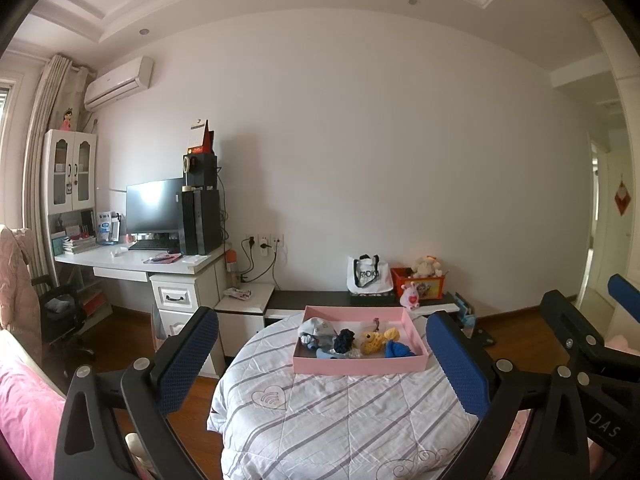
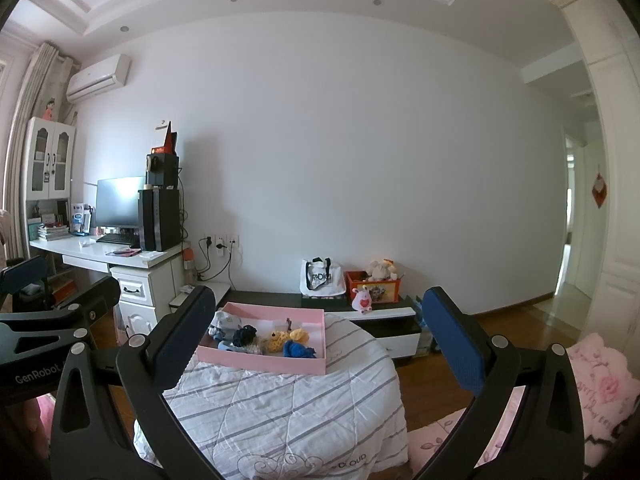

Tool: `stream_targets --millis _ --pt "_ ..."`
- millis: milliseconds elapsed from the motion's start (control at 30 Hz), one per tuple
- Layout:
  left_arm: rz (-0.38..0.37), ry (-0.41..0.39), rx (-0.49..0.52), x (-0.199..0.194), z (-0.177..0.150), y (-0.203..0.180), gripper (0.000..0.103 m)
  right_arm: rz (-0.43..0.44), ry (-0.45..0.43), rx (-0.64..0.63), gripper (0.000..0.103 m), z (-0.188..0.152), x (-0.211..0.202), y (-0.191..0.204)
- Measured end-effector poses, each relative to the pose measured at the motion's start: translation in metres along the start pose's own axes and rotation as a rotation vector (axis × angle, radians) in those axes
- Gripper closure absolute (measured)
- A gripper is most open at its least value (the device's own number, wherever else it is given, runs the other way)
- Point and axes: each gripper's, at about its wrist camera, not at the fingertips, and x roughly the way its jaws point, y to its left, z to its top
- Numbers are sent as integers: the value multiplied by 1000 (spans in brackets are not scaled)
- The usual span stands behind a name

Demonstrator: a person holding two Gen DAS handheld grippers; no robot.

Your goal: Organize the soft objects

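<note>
A pink tray (image 1: 360, 365) (image 2: 256, 358) rests on the far end of a white striped quilt (image 1: 340, 412) (image 2: 288, 404). Inside lie several soft toys: a grey-white one (image 1: 318, 330) (image 2: 224, 325), a dark navy one (image 1: 344, 340) (image 2: 244, 335), a yellow knitted one (image 1: 374, 342) (image 2: 280, 340) and a blue one (image 1: 398, 349) (image 2: 298, 350). My left gripper (image 1: 322, 364) is open, held well back from the tray, nothing between its fingers. My right gripper (image 2: 316, 346) is open too, also short of the tray and holding nothing.
A white desk (image 1: 132, 264) with monitor and computer tower stands at the left. A low dark bench (image 1: 312, 300) along the wall carries a tote bag (image 1: 368, 276), an orange box (image 1: 418, 282) of plush toys and a small pink plush (image 1: 410, 296). Pink bedding (image 2: 600, 384) lies right.
</note>
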Motion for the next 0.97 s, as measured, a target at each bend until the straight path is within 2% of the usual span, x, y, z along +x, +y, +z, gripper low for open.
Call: stream_targets --millis 967 --pt "2 3 1 1 0 0 0 -3 1 -5 0 3 1 -1"
